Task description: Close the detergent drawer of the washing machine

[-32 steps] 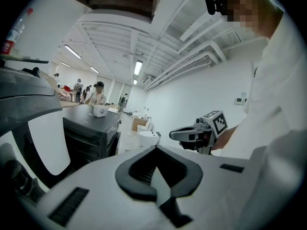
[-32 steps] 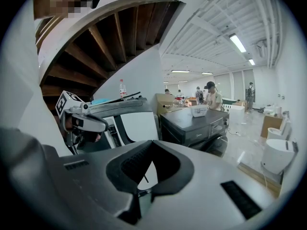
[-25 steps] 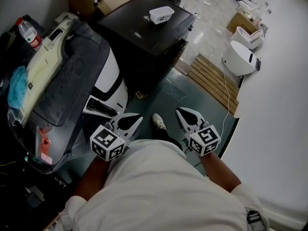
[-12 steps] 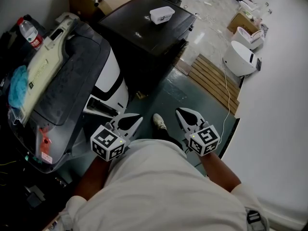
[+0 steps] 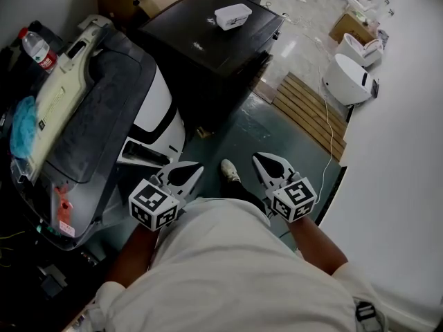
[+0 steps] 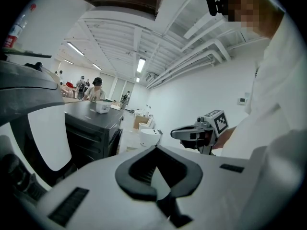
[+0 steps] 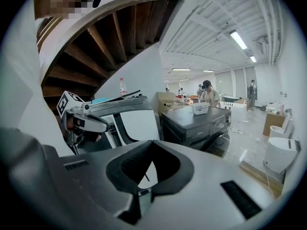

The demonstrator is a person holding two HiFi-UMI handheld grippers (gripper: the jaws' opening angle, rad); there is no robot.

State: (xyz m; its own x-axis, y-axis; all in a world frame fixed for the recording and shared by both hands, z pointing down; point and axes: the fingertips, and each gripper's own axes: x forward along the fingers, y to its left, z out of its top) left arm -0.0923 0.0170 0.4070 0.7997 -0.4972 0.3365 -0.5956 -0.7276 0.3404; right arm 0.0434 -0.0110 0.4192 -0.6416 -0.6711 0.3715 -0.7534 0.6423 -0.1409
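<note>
The grey-topped washing machine [image 5: 104,109] stands at the left, with a white front panel [image 5: 158,102]. Its detergent drawer [image 5: 142,154] sticks out from the front, low beside my left gripper. Both grippers hang side by side at waist height, apart from the machine. The left gripper [image 5: 198,167] is shut with nothing in it, its tips just right of the drawer. The right gripper [image 5: 257,158] is shut and empty too, over the floor. In the left gripper view the shut jaws [image 6: 154,148] point past the machine's white side [image 6: 45,138]. The right gripper view shows its own shut tips [image 7: 151,143].
A dark second machine [image 5: 208,40] stands behind, with a white box [image 5: 232,16] on top. A water bottle [image 5: 34,47] and blue cloth [image 5: 21,123] lie on the left. A wooden pallet [image 5: 308,113] and white round appliances [image 5: 349,78] sit right. My shoe [image 5: 230,171] is between the grippers.
The head view has shifted slightly, so the scene sits a little higher in frame. Both grippers stay shut and hold the same places.
</note>
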